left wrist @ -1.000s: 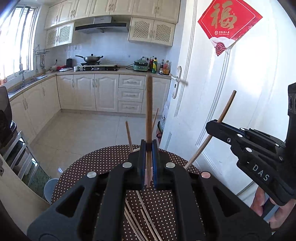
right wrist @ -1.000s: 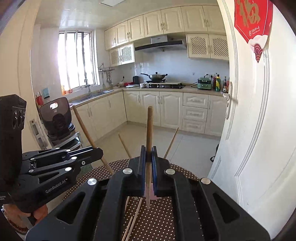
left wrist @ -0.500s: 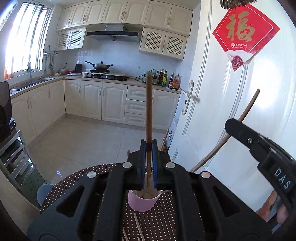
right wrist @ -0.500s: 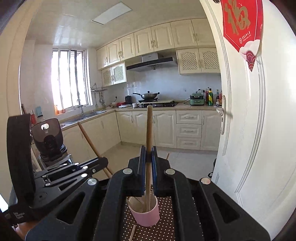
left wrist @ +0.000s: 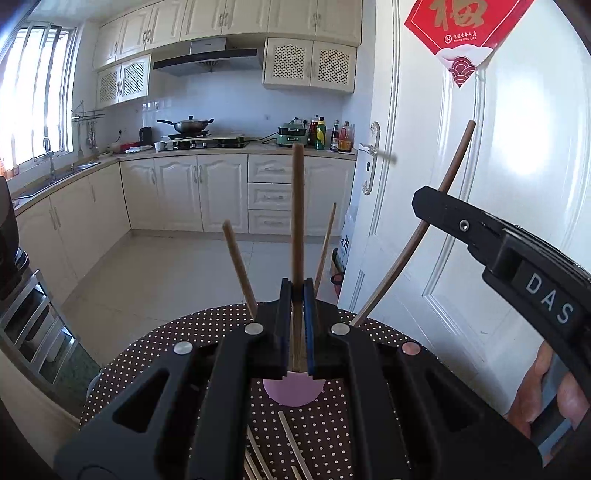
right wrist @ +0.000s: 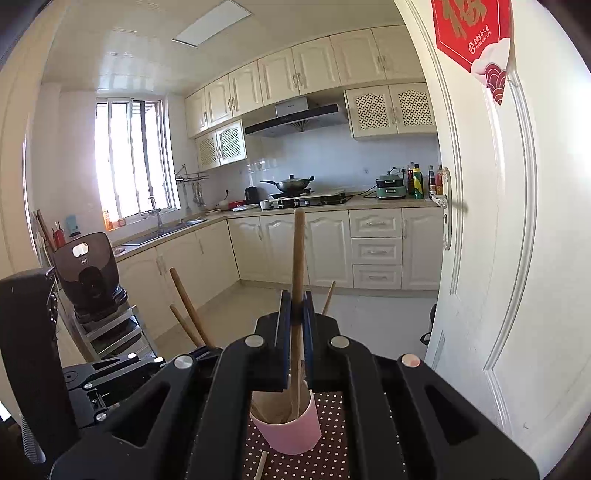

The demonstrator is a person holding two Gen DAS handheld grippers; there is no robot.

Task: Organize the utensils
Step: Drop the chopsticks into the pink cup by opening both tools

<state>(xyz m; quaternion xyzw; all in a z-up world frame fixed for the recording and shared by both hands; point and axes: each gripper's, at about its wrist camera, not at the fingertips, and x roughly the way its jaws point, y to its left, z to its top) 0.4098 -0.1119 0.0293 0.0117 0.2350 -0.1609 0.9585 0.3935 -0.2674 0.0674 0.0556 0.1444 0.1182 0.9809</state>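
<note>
Standing behind everything is a big white door point(left wrist: 480, 206) with a red paper sign point(left wrist: 461, 33) stuck up high. Past it is the kitchen with cream cupboards point(right wrist: 332, 243) and a wok point(right wrist: 290, 183) on the stove.

Next comes the round counter point(left wrist: 147, 350), which has a brown cloth with white dots on it. A few thin chopsticks point(left wrist: 291, 439) lie flat on the cloth, close to the camera.

The left tongs point(left wrist: 296, 325) are clenched on one brown chopstick point(left wrist: 297, 206). It stands almost straight up between the two blue pads point(left wrist: 309, 332). Its low end points down at the pink cup point(left wrist: 293, 393), which peeks out just under the tongs.

The right tongs point(right wrist: 296, 325) are squeezed tight on another brown chopstick point(right wrist: 298, 254). This one leans a tiny bit, and its bottom end goes down inside the pink cup point(right wrist: 288, 428). From the right camera you can see into the cup. It sits on the dotted cloth right below the tongs.

More sticks poke up out of the cup and lean out to the sides. In the left camera one stick point(left wrist: 240, 269) leans left and a thinner stick point(left wrist: 325, 247) leans right. The right tongs also show in the left camera, out at the side, with a hand point(left wrist: 546, 395) holding the handle. The chopstick they hold looks long and bent there.

One loose stick point(right wrist: 261, 463) lies on the cloth just in front of the cup in the right camera.
</note>
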